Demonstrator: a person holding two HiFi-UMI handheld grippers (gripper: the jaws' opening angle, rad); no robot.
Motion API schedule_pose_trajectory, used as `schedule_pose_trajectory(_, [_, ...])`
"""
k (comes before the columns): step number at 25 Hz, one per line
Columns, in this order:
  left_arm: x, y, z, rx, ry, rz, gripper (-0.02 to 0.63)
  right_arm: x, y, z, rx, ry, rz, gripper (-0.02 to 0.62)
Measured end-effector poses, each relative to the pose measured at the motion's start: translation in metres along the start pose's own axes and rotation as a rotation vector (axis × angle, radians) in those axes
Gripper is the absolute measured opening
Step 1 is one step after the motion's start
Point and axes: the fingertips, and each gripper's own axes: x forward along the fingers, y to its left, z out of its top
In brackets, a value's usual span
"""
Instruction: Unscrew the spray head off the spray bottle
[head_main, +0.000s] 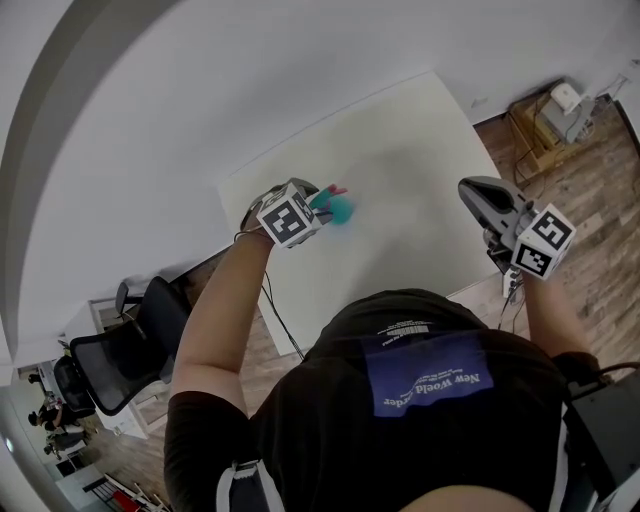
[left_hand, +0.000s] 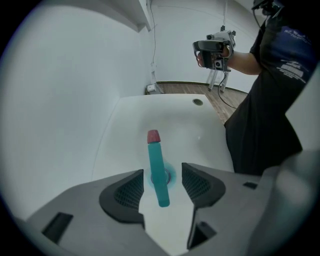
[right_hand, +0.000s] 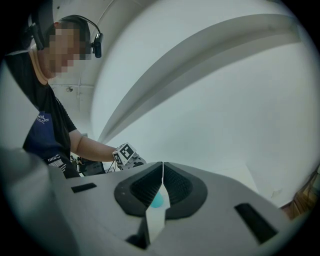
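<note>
A teal spray bottle (head_main: 340, 209) is seen standing upright on a white worktop (head_main: 400, 130), towards its left half and well away from the edges. Its spray head (left_hand: 157, 167), a long teal bar ending in a red nozzle tip (left_hand: 153, 136), is screwed on; the unscrewing is judged not yet begun.

The left hand-held gripper (left_hand: 161, 186) is held directly above the bottle and pointed steeply down at it. Its jaws are parted, one on each side of the spray head, and a gap is seen between each pad and the teal bar, so nothing is gripped. This placement appears to be chosen so that the head can be clamped from above and twisted.

The right hand-held gripper (head_main: 468, 187) is held out near the right edge of the worktop, well apart from the bottle, with its jaws pressed together and nothing between them. It is held roughly level and aimed across the worktop towards the bottle, probably in readiness to steady the body.

The left forearm (head_main: 225, 300) is stretched forward over the worktop with the wrist bent downward. The right arm is extended to the side at about the same height.
</note>
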Motion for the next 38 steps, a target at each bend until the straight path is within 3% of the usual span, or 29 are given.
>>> schedule_pose_trajectory(6, [0.017,-0.007,-0.006,0.035,0.072,-0.039,0.242,-0.001,-0.002,-0.004,0.005,-0.002,-0.004,-0.005])
schedule_pose_trajectory(10, [0.016,-0.003,-0.003,0.053,0.076,-0.028,0.137,0.000,-0.001,-0.004,0.004,-0.001,-0.001,-0.005])
schedule_pose_trajectory(15, [0.019,-0.004,-0.005,0.072,0.099,-0.027,0.135,0.000,-0.002,-0.003,0.005,-0.003,-0.004,-0.005])
schedule_pose_trajectory(23, [0.021,-0.004,-0.008,0.030,0.120,-0.071,0.137,0.006,0.001,0.000,-0.002,-0.002,0.006,-0.005])
schedule_pose_trajectory(28, [0.018,0.000,-0.003,0.043,0.112,-0.044,0.137,0.006,0.001,0.003,-0.002,-0.004,0.006,-0.005])
schedule_pose_trajectory(32, [0.017,-0.006,-0.002,-0.004,0.032,-0.038,0.137,0.007,0.003,0.002,-0.009,-0.002,0.018,-0.005])
schedule_pose_trajectory(38, [-0.033,-0.018,0.028,-0.111,-0.229,-0.014,0.136,0.013,0.010,0.006,0.001,0.005,0.058,-0.005])
